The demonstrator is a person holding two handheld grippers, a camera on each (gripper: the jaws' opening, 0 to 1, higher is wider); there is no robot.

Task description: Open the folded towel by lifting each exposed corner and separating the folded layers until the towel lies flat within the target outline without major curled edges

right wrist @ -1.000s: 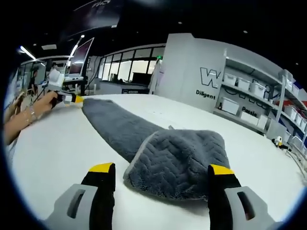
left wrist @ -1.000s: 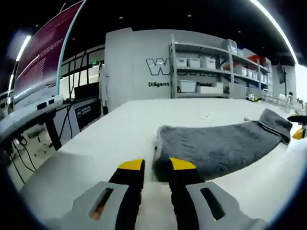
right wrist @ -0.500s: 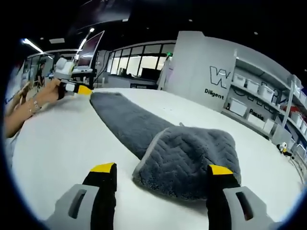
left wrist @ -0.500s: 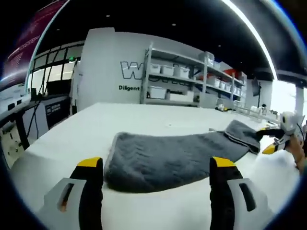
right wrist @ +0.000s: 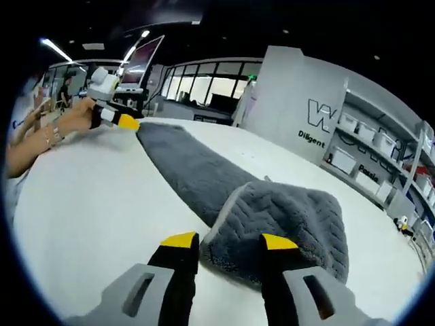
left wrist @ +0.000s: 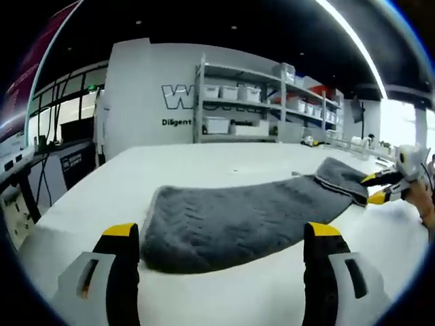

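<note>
A grey towel (left wrist: 238,221) is lying across the middle of the white table (left wrist: 204,159). The left gripper (left wrist: 221,238) is hovering wide open before its near edge. The right gripper (right wrist: 221,240), low in its view, is narrowing around the towel's folded end without clearly pinching it.

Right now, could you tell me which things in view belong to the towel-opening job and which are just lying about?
Job:
- grey chevron-textured towel, one end folded over
- left gripper
- right gripper
- white table

Lying about:
- metal shelving with white bins
- wall screen
</note>
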